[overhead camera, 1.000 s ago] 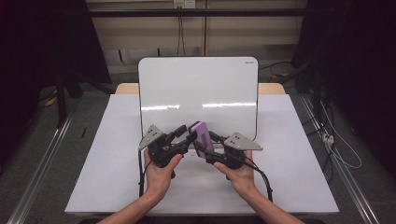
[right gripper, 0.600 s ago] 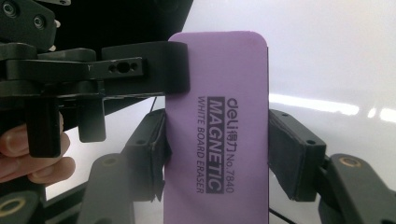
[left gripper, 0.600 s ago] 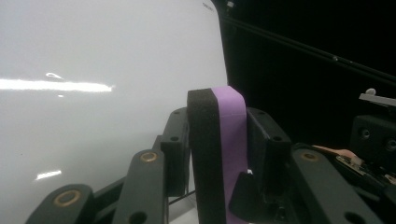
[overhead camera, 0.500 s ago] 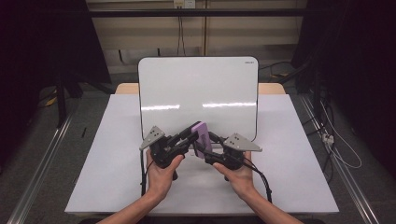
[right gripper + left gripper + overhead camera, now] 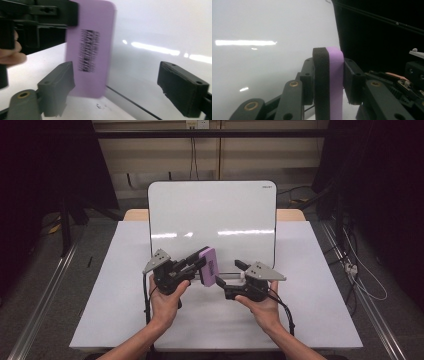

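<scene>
Left gripper (image 5: 192, 265) clamped on a purple eraser (image 5: 208, 266), one jaw pressed on each broad side, block held on edge just in front of the whiteboard's lower edge. Seen from the left gripper view (image 5: 329, 82): eraser (image 5: 329, 80) gripped between the two black jaws, dark felt layer on one side, purple body on the other, top end rising clear above the jaw tips. Held by the left hand (image 5: 167, 296), forearm coming up from the near side of the table.

Right gripper (image 5: 229, 277) with jaws spread wide apart, holding nothing, just beside the eraser and also in front of the whiteboard's lower edge. From the right gripper view (image 5: 117, 88): eraser (image 5: 91, 47) hanging near one jaw, not touched by either, flat purple face turned toward the camera with a blurred dark printed patch on it; other jaw well apart across the whiteboard's (image 5: 170, 30) glossy face. Carried by the right hand (image 5: 262, 302), black cable (image 5: 285, 312) trailing back from it.

Whiteboard (image 5: 212, 225) lying flat on the far half of the white table (image 5: 110, 295), rounded corners, dark thin rim, ceiling lights mirrored as bright streaks across its middle. Beyond the whiteboard, a strip of wooden surface (image 5: 136, 214), then a dark room with cables (image 5: 365, 280) on the floor
</scene>
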`<state>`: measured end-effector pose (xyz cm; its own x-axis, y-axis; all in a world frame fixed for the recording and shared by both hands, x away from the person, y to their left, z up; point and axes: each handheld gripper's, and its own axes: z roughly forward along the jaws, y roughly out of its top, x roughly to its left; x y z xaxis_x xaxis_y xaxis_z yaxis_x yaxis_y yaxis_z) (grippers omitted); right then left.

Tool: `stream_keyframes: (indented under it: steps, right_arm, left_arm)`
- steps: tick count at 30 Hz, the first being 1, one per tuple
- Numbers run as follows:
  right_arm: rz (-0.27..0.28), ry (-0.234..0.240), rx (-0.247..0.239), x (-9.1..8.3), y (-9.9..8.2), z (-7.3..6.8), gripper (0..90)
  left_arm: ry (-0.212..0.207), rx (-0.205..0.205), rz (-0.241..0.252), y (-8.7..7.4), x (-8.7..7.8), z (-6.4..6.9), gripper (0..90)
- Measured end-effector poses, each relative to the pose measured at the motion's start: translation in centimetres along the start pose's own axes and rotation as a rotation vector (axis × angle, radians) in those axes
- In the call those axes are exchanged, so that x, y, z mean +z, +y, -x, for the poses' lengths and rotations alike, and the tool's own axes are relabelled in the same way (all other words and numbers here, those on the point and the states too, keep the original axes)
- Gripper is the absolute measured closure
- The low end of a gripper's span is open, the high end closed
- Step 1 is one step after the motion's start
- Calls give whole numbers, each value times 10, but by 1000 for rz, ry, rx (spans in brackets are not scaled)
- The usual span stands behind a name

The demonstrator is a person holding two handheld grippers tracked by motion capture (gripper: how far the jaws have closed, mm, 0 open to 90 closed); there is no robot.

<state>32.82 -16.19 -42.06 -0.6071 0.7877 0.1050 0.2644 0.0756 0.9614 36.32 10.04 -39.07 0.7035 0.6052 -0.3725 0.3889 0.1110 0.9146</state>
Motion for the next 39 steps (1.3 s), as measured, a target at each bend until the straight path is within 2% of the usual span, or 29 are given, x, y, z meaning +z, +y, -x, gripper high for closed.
stream_keyframes:
  steps: [3,4,7,11,14,16,18,20,22,27,31,35,37,39]
  right_arm:
    - [-7,-32,1,-5,0,8,103]
    - [-5,-47,6,-8,0,11,100]
    - [-5,-73,5,-14,-1,18,86]
    - [-1,-123,-1,-25,-3,27,79]
    - [7,-161,-1,-35,-4,36,64]
    - [7,-182,9,-41,-5,41,57]
    - [-13,-197,-4,-49,-8,47,42]
    - [-21,-213,12,-56,-10,52,42]
    - [-31,-228,13,-63,-13,57,42]
    - [-53,-276,27,-81,-20,69,42]
    - [-69,-311,34,-92,-29,76,46]
    - [-65,-333,44,-96,-32,81,47]
    - [-58,-329,40,-96,-33,82,47]
    - [-60,-328,35,-95,-33,82,47]
  left_arm:
    - [11,11,-8,2,-3,-3,650]
    - [35,41,-34,2,-6,-5,650]
    - [50,47,-57,3,-10,-9,652]
    - [89,77,-87,10,-16,-12,654]
    - [128,143,-101,13,-21,-13,656]
    - [144,162,-112,16,-24,-15,657]
    - [164,183,-123,17,-28,-17,657]
    - [182,196,-131,18,-30,-18,658]
    - [213,239,-142,18,-34,-19,658]
    - [275,289,-145,23,-42,-22,659]
    - [343,358,-166,28,-45,-22,660]
    - [370,390,-192,30,-46,-23,661]
    - [392,434,-213,29,-46,-23,661]
    - [419,460,-220,27,-46,-24,661]
